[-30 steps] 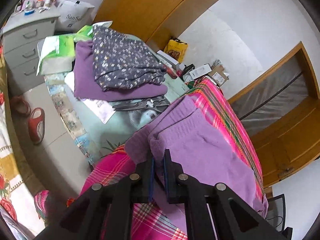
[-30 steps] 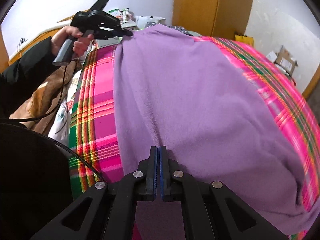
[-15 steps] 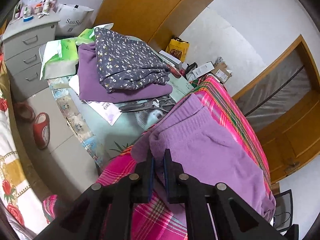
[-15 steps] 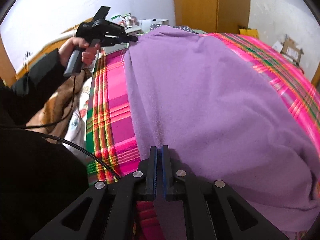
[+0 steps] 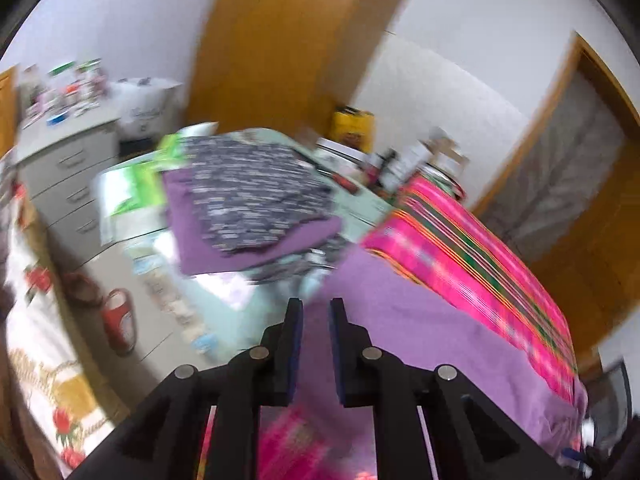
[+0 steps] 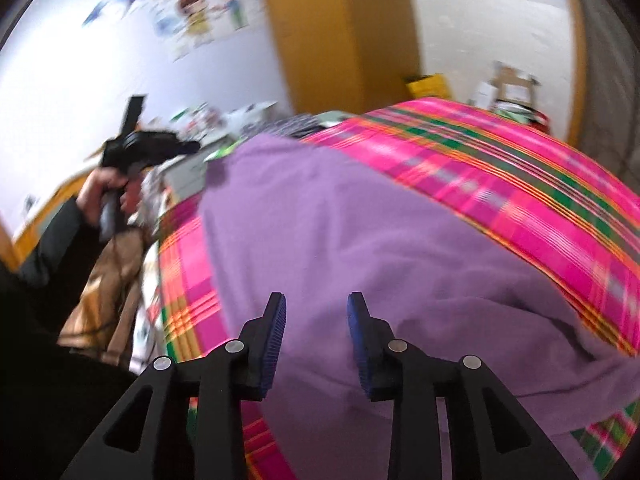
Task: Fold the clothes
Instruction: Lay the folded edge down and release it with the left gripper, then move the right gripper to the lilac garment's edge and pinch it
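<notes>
A light purple fleece garment (image 6: 360, 232) lies spread flat on the pink plaid bedspread (image 6: 500, 176). My right gripper (image 6: 316, 300) hovers over its near edge. Its jaws are opening, and nothing is caught between the blue pads (image 6: 276, 332). In the left wrist view my left gripper (image 5: 316, 304) hangs above the garment's far corner (image 5: 400, 312). Its jaws are also opening and hold no cloth. From the right wrist view, the left gripper (image 6: 152, 146) is held in a person's hand (image 6: 100, 192), lifted just off that corner. Both views are motion-blurred.
A folded stack, a dark floral piece (image 5: 248, 192) on a purple one (image 5: 256, 248), sits on the side table beyond the bed. Grey drawers (image 5: 68, 176) stand at the left and red slippers (image 5: 118, 320) lie on the floor. Boxes and a yellow bag (image 5: 352, 128) line the wall.
Both grippers have let go of the purple garment and lifted off it, the right jaws parting widely. The garment now lies flat on the bed, and both cameras have rolled.
</notes>
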Demonstrator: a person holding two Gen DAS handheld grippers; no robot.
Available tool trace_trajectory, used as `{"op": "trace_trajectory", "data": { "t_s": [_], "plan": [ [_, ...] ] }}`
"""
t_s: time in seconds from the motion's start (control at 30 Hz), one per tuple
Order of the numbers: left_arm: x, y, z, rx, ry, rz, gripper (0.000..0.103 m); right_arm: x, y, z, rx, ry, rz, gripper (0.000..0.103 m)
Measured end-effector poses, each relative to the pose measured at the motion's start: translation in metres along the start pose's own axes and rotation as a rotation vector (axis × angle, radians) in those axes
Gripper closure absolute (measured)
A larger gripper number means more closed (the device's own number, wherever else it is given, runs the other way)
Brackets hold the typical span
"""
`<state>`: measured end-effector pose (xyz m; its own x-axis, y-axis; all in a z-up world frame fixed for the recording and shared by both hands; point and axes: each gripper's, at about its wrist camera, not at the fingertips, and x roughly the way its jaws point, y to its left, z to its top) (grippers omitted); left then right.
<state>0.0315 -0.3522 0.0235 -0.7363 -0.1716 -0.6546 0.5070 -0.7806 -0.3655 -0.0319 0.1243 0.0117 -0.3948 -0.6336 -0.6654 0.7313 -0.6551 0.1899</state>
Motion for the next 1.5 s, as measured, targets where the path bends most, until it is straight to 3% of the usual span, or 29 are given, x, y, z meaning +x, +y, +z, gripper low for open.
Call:
{"op": "trace_trajectory", "data": {
  "t_s": [0.17,0.27,0.33,0.4,0.57,0.67,0.83,1.1,1.33,1.5],
  "plan": [
    [0.049,-0.05,0.004,0.138,0.104,-0.089,0.09,0.003,-0.02,-0.006,0.107,-0.017,-0.062,0.07],
    [0.084,-0.063,0.003,0.16,0.167,-0.102,0.09,0.004,-0.034,-0.01,0.171,-0.015,-0.097,0.07],
    [0.108,-0.056,0.006,0.115,0.203,-0.053,0.092,0.005,-0.047,-0.018,0.224,0.006,-0.139,0.07],
    [0.115,-0.043,0.009,0.041,0.21,-0.072,0.099,0.004,-0.06,-0.027,0.283,0.023,-0.169,0.07],
    [0.093,-0.049,-0.001,0.084,0.176,-0.04,0.099,-0.015,-0.074,-0.042,0.363,0.003,-0.188,0.07],
    [0.073,-0.056,-0.016,0.113,0.164,-0.079,0.099,-0.027,-0.076,-0.045,0.37,-0.01,-0.225,0.07],
    [0.05,-0.087,-0.054,0.187,0.195,-0.173,0.098,-0.048,-0.09,-0.047,0.416,-0.056,-0.315,0.07],
    [0.025,-0.186,-0.124,0.445,0.299,-0.416,0.097,-0.089,-0.143,-0.086,0.704,-0.118,-0.468,0.07],
    [0.022,-0.267,-0.188,0.655,0.431,-0.587,0.095,-0.103,-0.178,-0.1,0.846,-0.175,-0.461,0.07],
    [0.023,-0.295,-0.215,0.738,0.476,-0.625,0.091,-0.106,-0.191,-0.093,0.868,-0.192,-0.433,0.07]
  ]
}}
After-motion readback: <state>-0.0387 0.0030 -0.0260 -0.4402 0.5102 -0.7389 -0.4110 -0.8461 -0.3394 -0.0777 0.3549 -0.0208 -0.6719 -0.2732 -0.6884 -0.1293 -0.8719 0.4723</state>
